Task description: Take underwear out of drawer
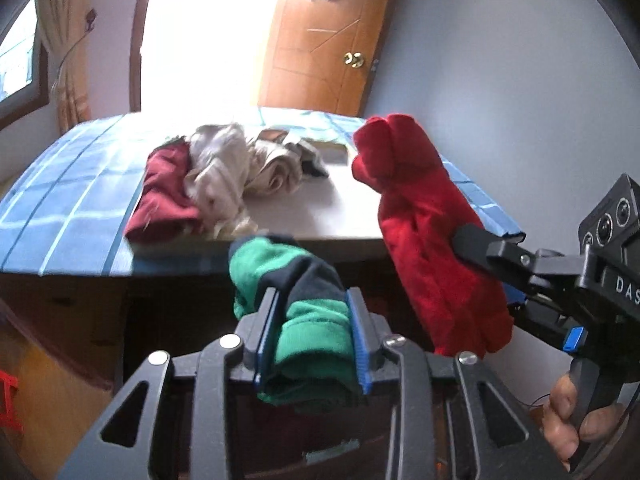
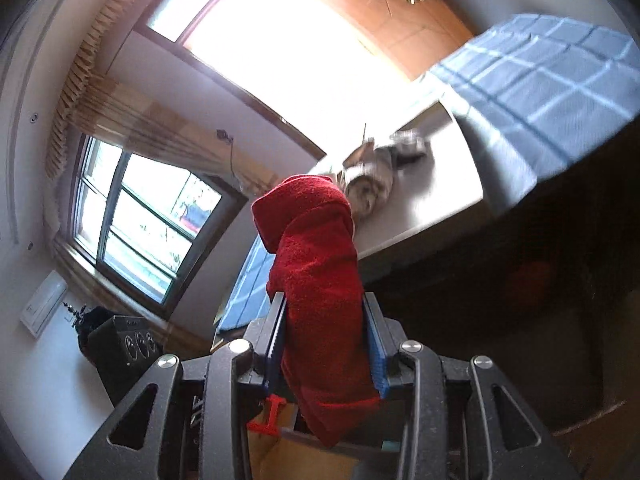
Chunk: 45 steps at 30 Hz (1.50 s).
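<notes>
My left gripper (image 1: 314,320) is shut on a rolled green and dark navy striped piece of underwear (image 1: 308,280), held in front of the cabinet edge. My right gripper (image 2: 326,332) is shut on a rolled red piece of underwear (image 2: 316,264); in the left wrist view that same red roll (image 1: 424,216) stands upright at the right, pinched by the right gripper (image 1: 476,252) that a hand (image 1: 576,420) holds. On the white cabinet top (image 1: 344,204) lies a pile of clothes: a dark red piece (image 1: 164,196) and beige pieces (image 1: 228,168). The drawer itself is hidden in shadow below.
A blue checked cloth (image 1: 68,200) covers the surface to the left and behind the pile. A wooden door (image 1: 324,40) and a bright doorway stand behind. A window with a curtain (image 2: 148,220) is at the left of the right wrist view. A small red stool (image 1: 8,400) stands low left.
</notes>
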Tool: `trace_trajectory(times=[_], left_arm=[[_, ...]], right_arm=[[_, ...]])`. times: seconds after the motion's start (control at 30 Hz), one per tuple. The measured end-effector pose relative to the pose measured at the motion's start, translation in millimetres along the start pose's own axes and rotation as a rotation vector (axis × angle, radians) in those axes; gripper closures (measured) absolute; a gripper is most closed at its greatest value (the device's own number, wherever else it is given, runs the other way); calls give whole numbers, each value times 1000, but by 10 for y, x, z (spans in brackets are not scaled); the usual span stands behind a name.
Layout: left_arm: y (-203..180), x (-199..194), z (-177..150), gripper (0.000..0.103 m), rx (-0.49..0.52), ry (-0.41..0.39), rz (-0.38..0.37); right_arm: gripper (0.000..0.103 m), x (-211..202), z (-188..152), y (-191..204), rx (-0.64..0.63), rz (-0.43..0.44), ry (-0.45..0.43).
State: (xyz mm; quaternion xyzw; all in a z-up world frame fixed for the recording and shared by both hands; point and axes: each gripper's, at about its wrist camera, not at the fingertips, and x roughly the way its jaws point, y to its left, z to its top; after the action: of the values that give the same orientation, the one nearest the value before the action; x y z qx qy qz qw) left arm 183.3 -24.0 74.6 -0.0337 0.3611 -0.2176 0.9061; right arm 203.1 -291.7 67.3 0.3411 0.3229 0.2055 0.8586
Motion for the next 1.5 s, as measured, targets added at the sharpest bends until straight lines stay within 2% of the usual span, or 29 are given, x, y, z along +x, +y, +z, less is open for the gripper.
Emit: trace_trajectory(times=[0.17,0.3,0.43,0.5,0.57,0.63,0.77,0.83,0.93,1.07,1.23,1.3,1.33,1.4,1.43,1.5], left_arm=[[-49,128,200,91,30,-15,4],[-11,243,195,93,28,7,4],[122,286,138,93,-14,74,-16],[222,329,58,86,-47,145,-23],[286,397,-78,54,-62,200,12],[269,524,-204,50,-59,257,31],[12,915,-410,50,54,406,-33],[-178,1067,-493,50,150,449,-47],[-484,1336,-628,50,378,546,-99],[-666,1630,-749,50,550,652,-135],[-824,1906,-834,50,634,717,-138],[-860,1985,-887,50,637,733,-138],[-857,2019,-923,51,626,740,-129],[-828,2103,-945,69,604,747,-103],[-795,2123,-946,85,594,744,-91],[-731,2110,-918,87,543,720,-94]], right_arm=[[65,-44,219,15,-7,-8,-47],[65,-83,295,-34,1,-15,-59],[65,-104,311,-118,6,-27,-54],[65,-139,296,-174,9,-37,-46],[65,-188,271,-229,14,-46,-47],[65,-239,256,-272,12,-56,-61],[65,-362,247,-336,10,-67,-83],[65,-425,250,-383,13,-74,-89],[65,-524,255,-463,19,-92,-104],[65,-599,289,-596,46,-102,-116],[65,-637,339,-703,67,-114,-132],[65,-623,342,-723,72,-117,-130],[65,-611,341,-737,78,-118,-127],[65,-591,342,-760,84,-121,-122],[65,-580,338,-771,87,-122,-119],[65,-566,332,-779,90,-125,-116]])
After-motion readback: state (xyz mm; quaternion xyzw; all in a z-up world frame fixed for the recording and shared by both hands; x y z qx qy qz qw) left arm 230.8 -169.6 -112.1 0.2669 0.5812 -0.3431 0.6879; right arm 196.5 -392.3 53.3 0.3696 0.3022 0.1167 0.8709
